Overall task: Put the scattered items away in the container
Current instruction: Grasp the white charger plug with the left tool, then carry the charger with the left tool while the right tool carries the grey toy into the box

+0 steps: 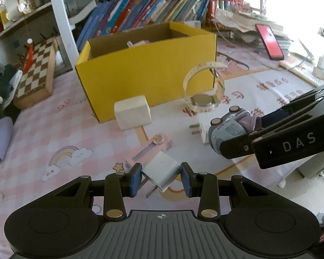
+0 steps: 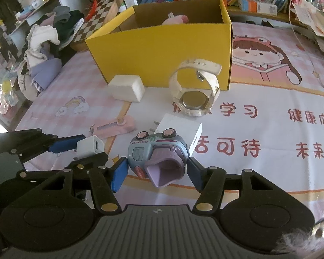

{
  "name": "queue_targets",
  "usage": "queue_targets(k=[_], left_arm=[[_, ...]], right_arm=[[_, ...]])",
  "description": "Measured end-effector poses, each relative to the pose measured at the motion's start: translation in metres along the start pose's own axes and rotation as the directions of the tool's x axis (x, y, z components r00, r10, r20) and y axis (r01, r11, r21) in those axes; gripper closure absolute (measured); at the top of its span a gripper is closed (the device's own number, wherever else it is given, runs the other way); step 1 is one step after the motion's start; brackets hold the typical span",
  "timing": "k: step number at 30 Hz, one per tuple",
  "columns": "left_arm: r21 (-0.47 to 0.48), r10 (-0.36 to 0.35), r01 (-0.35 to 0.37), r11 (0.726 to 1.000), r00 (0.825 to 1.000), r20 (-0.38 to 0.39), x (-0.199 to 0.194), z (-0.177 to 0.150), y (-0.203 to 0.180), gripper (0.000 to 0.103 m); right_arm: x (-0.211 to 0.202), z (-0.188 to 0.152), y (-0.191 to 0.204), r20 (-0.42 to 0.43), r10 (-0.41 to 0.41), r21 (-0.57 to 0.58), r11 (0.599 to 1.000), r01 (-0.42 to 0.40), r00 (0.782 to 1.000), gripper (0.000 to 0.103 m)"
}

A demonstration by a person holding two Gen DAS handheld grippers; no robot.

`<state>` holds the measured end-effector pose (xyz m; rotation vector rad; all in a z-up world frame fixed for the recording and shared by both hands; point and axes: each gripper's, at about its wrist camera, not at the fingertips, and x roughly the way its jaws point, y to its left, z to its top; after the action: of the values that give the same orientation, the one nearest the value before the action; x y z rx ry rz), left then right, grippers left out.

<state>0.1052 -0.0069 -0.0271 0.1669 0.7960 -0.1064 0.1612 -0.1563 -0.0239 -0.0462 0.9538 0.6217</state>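
Left tool (image 1: 159,178): blue pads closed onto a small white plug-in charger (image 1: 162,173), one pad on each side. Charger sits tilted, prongs pointing down-left. Can't tell whether it's lifted off the counter (image 1: 54,129) or resting on it. In the right wrist view the same charger (image 2: 90,147) shows pinched between the left tool's fingers.

Right tool (image 2: 156,171): jaws partly open, straddling a grey-blue toy truck (image 2: 157,153) with pink wheels and a lilac scoop. Left pad is right against the truck's side; right pad is just beside it, contact unclear. Truck sits on the counter, overlapping a larger white adapter (image 2: 179,127) behind it. In the left wrist view, the truck (image 1: 229,127) is at the right tool's fingertips.

Yellow box (image 1: 149,71) stands at the back of the counter, open top, with something pink and white already inside (image 2: 175,19).

Still out on the counter:
- white rectangular block (image 1: 132,114), just in front of the box's near wall
- white-strapped watch (image 1: 204,88), standing on its case with the strap looped up, close to the box's front
- pink flat item with a toothed edge (image 1: 151,147), between the block and the left tool

Behind: a chessboard (image 1: 35,69), a row of books (image 1: 144,13) and a red phone (image 1: 270,42).
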Motion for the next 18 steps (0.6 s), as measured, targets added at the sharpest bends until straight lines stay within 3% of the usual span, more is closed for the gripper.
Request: queue_targets(k=[8, 18], left_arm=[[-0.002, 0.030, -0.030, 1.000, 0.994, 0.101, -0.023, 0.017, 0.002, 0.066], [0.011, 0.066, -0.070, 0.997, 0.970, 0.236, -0.043, 0.056, 0.015, 0.066]], right_arm=[[-0.024, 0.017, 0.008, 0.104, 0.008, -0.075, 0.997, 0.000, 0.995, 0.045], [-0.051, 0.058, 0.004, 0.222, 0.029, -0.099, 0.995, -0.007, 0.975, 0.045]])
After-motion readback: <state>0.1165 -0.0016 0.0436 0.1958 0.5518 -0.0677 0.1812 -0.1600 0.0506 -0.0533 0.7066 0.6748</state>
